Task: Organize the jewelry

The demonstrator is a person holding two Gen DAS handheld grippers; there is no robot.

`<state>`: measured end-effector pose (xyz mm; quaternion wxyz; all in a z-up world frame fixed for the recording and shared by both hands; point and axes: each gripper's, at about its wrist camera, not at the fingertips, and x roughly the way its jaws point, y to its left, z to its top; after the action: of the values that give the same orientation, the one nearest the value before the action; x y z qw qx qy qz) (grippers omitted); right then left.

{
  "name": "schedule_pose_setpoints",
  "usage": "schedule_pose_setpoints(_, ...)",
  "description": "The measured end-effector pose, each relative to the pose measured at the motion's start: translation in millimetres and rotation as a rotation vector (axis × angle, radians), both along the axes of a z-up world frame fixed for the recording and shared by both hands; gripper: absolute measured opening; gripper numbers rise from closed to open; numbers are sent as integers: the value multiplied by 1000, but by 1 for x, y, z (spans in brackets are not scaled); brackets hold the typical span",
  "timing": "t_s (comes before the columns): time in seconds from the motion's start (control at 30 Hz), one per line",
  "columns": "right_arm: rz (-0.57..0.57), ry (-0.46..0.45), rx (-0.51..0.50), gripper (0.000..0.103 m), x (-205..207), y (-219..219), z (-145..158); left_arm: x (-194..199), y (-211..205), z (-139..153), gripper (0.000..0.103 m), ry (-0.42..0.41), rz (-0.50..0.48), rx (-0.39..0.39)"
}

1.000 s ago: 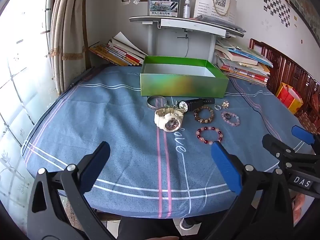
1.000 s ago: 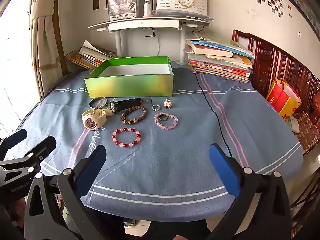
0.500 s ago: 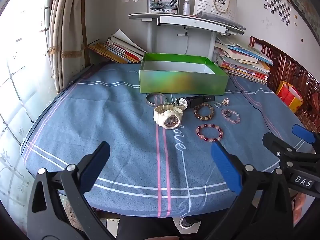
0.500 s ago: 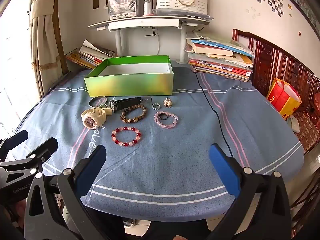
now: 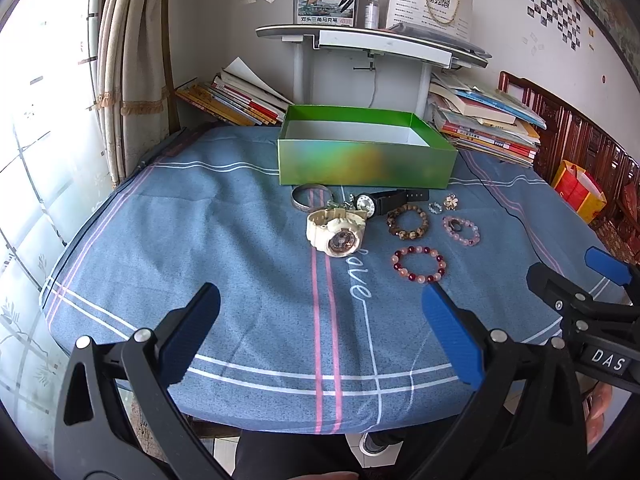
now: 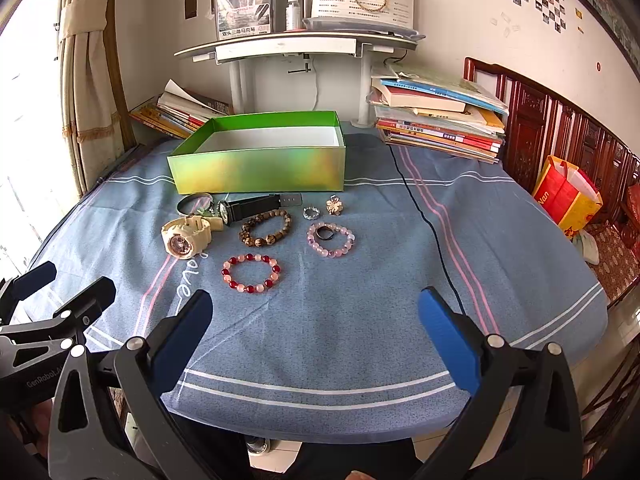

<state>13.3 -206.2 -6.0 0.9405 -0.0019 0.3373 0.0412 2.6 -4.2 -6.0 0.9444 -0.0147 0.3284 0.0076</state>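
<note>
An open green box [image 5: 366, 160] [image 6: 260, 168] stands at the back of the blue cloth table. In front of it lie a cream watch [image 5: 335, 232] [image 6: 186, 236], a black watch [image 5: 384, 201] [image 6: 250, 207], a silver bangle [image 5: 306, 197], a brown bead bracelet [image 5: 407, 222] [image 6: 265, 227], a pink bead bracelet [image 5: 461, 230] [image 6: 331, 239] with a dark ring inside it, a red and pink bead bracelet [image 5: 419, 264] [image 6: 251, 273], a silver ring [image 6: 310, 213] and a gold flower piece [image 6: 334, 205]. My left gripper [image 5: 320, 332] and right gripper [image 6: 316, 330] are open and empty, near the table's front edge.
Book stacks lie at the back left [image 5: 236, 100] and back right [image 6: 440, 120]. A white shelf stand [image 6: 296, 46] rises behind the box. A black cable [image 6: 424, 216] crosses the cloth on the right. A wooden bench [image 6: 560, 128] and a red bag [image 6: 564, 196] stand to the right.
Both grippers have shifted only slightly; the left view has tilted up a little. The jewelry and the box have not moved.
</note>
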Motion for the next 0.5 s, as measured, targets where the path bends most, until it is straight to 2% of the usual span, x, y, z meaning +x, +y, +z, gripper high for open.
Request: schedule_pose_setpoints(0.5, -2, 0, 2, 100, -1, -1, 0, 0, 0, -1, 99, 3, -3, 2)
